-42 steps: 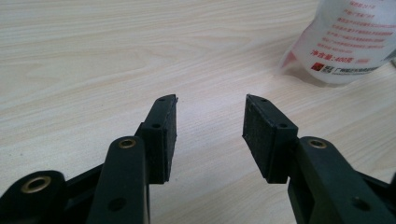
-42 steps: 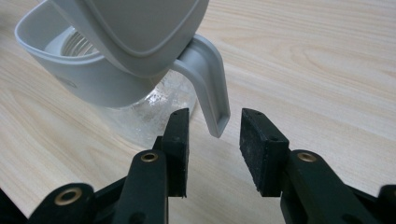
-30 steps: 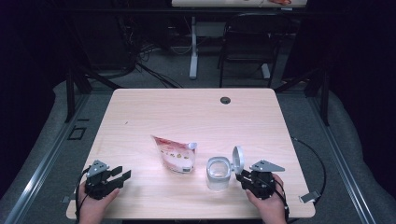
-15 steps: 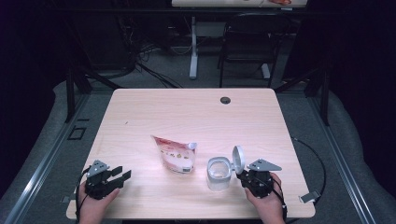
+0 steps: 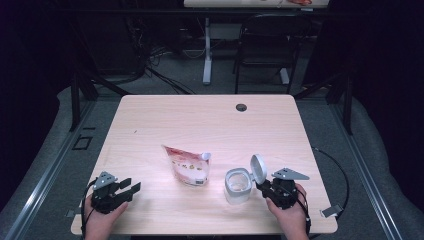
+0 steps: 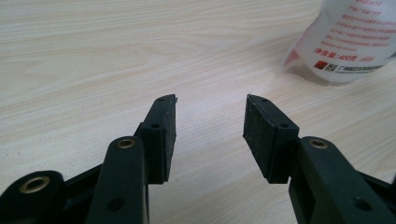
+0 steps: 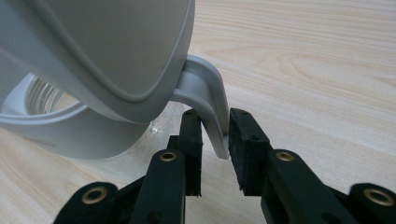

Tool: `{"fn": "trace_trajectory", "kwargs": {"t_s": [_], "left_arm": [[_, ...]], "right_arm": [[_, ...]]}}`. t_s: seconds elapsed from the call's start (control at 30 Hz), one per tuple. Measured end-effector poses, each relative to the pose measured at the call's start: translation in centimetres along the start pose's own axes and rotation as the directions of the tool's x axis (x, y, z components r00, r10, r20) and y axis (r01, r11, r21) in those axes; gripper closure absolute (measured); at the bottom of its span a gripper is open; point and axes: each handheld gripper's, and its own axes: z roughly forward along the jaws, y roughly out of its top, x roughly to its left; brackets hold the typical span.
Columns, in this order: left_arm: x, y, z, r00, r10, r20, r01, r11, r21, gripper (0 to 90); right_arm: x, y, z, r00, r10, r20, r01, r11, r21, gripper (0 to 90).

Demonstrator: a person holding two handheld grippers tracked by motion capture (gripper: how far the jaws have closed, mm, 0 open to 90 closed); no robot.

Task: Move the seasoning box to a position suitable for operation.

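Note:
A clear plastic container (image 5: 237, 186) stands near the table's front edge, its grey flip lid (image 5: 258, 167) raised upright. My right gripper (image 5: 261, 184) sits just right of it. In the right gripper view the lid (image 7: 107, 51) looms close, and its curved grey tab (image 7: 210, 100) hangs between the jaws of my right gripper (image 7: 215, 130). Those jaws have just been opening and stand loosely around the tab. A red and white pouch (image 5: 187, 167) lies flat left of the container. My left gripper (image 5: 131, 190) rests at the front left, open and empty (image 6: 211, 116), with the pouch (image 6: 355, 42) ahead to its right.
The light wooden table (image 5: 200, 120) has a round cable hole (image 5: 241, 107) near its far edge. Cables trail from both grippers off the front corners. A black chair (image 5: 265, 45) and a desk leg stand on the dark floor beyond the table.

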Motion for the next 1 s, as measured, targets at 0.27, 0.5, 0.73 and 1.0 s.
{"fn": "trace_trajectory", "kwargs": {"t_s": [0.27,0.5,0.73,1.0], "left_arm": [[0.0,0.0,0.0,1.0000,-0.002,0.002,0.002,1.0000,0.000,54.3],[0.1,0.0,0.0,1.0000,-0.004,0.002,0.004,1.0000,-0.002,54.3],[0.1,-0.1,0.1,1.0000,-0.004,0.002,0.004,1.0000,0.001,54.3],[0.0,-0.1,0.2,1.0000,-0.006,0.003,0.006,1.0000,0.006,54.3]], "right_arm": [[-0.3,0.0,-0.2,0.9995,0.020,0.025,-0.020,1.000,-0.007,75.9],[-0.6,-0.3,-0.9,0.9982,0.058,0.018,-0.058,0.998,-0.014,77.0],[-0.7,-0.1,-0.7,0.9978,0.056,0.035,-0.056,0.998,-0.024,78.2],[-1.4,0.3,-0.1,0.9981,0.058,0.021,-0.057,0.998,-0.039,77.9]]}}
